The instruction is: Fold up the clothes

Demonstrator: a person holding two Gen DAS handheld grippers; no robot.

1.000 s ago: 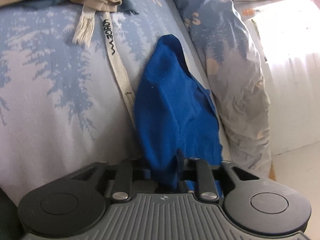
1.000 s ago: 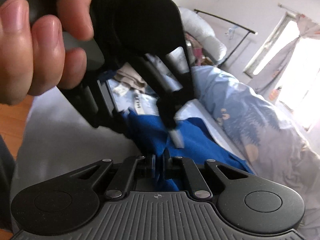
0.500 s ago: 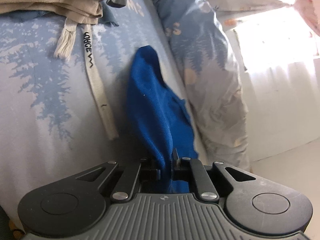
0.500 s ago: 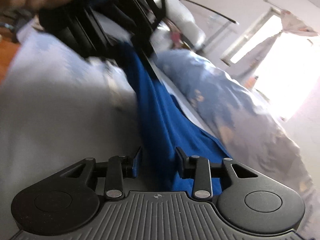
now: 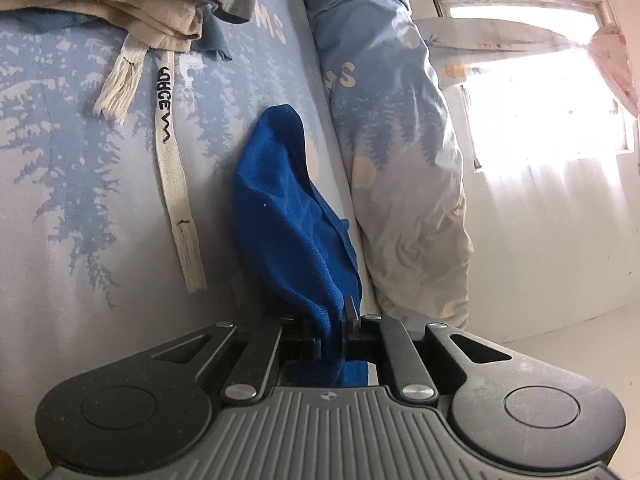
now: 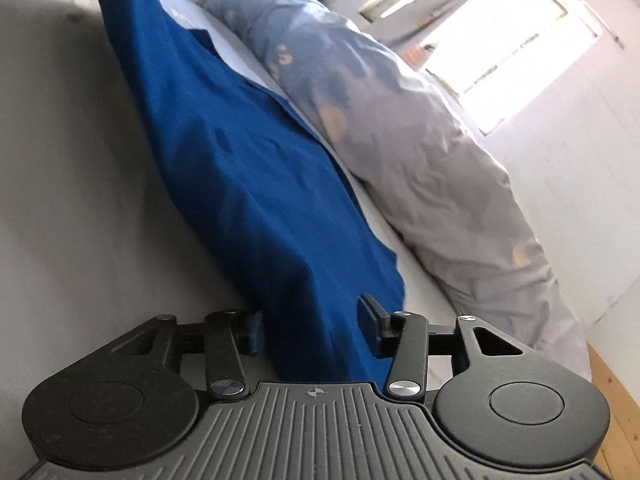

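While left gripper [image 5: 335,334] clamps blue garment [image 5: 288,216] beside duvet [image 5: 400,160]: right gripper [image 6: 314,330] just opening, cloth between unpressed; folding barely begun.

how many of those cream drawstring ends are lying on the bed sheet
2. A short frayed drawstring end lies just below the beige folded garment; a long printed drawstring end runs down beside the blue garment. More may be hidden.

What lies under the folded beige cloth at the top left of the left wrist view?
A darker blue fabric edge sticks out beneath the beige cloth, on the tree-print sheet. The rest of it is covered.
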